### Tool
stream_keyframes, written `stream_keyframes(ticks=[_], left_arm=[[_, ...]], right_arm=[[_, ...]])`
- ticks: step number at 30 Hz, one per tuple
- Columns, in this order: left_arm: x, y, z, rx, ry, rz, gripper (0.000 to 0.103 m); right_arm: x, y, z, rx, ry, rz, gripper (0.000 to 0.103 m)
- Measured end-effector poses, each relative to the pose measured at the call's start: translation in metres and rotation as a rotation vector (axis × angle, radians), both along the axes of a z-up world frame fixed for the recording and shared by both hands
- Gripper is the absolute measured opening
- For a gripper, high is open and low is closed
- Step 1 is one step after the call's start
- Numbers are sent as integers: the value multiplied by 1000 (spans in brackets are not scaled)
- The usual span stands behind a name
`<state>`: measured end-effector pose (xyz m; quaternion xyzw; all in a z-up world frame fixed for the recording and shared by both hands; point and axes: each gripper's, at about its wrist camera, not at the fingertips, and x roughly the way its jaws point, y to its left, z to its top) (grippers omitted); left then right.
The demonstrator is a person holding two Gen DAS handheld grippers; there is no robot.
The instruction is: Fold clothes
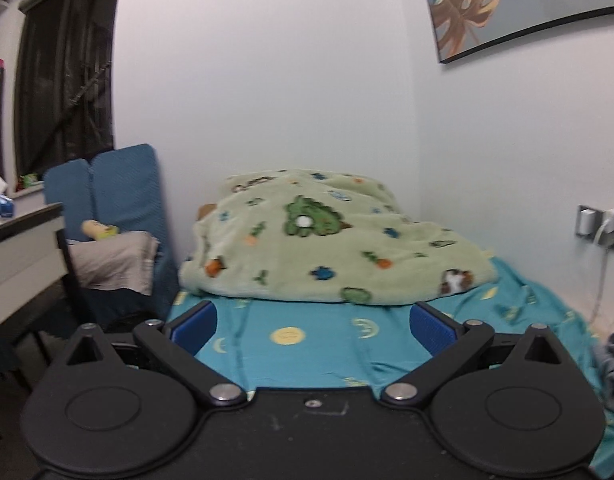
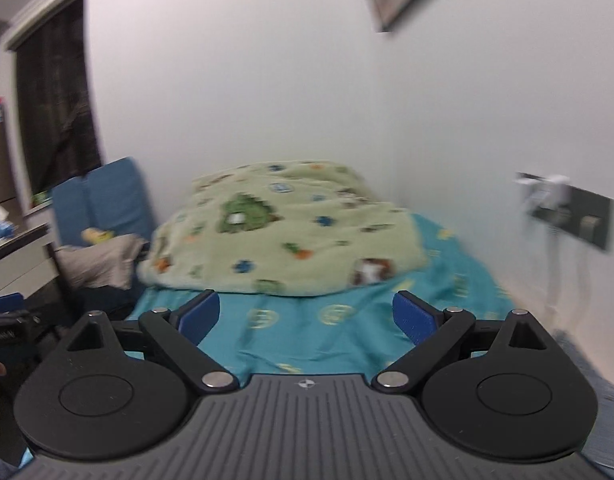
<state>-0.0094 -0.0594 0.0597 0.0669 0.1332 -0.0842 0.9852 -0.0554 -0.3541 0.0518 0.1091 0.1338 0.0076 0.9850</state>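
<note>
both grippers are raised over the bed sheet (image 1: 307, 356), jaws spread wide and empty: left gripper (image 1: 313, 326), right gripper (image 2: 305, 316). step in hand, as judged: approach, no garment gripped yet. the only likely clothing is a grey-blue crumpled fabric (image 1: 613, 364) at the left view's right edge, on the sheet; its type cannot be told. a green fleece blanket (image 1: 327, 240) lies heaped beyond. next move calls for turning toward the fabric and lowering onto one edge.

My left tool (image 1: 314, 330): black body, two round discs, silver pivot screws, blue ribbed pads (image 1: 432, 328), scuffed flat deck w/ small centre screw. My right tool (image 2: 305, 318): same black linkage, blue pads (image 2: 199, 316), but grey ribbed deck w/ small round crosshair mark.
</note>
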Motion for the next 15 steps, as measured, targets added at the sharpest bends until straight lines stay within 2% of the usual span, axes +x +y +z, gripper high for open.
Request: stream_keyframes(ticks=[8,15], left_arm=[[24,38,-20,-63,17,102,103],[41,59,-45,-122,54,173,103]], right_arm=[[65,78,-9,-25,-33,155,96],[111,122,-32,-72,-46,211,96]])
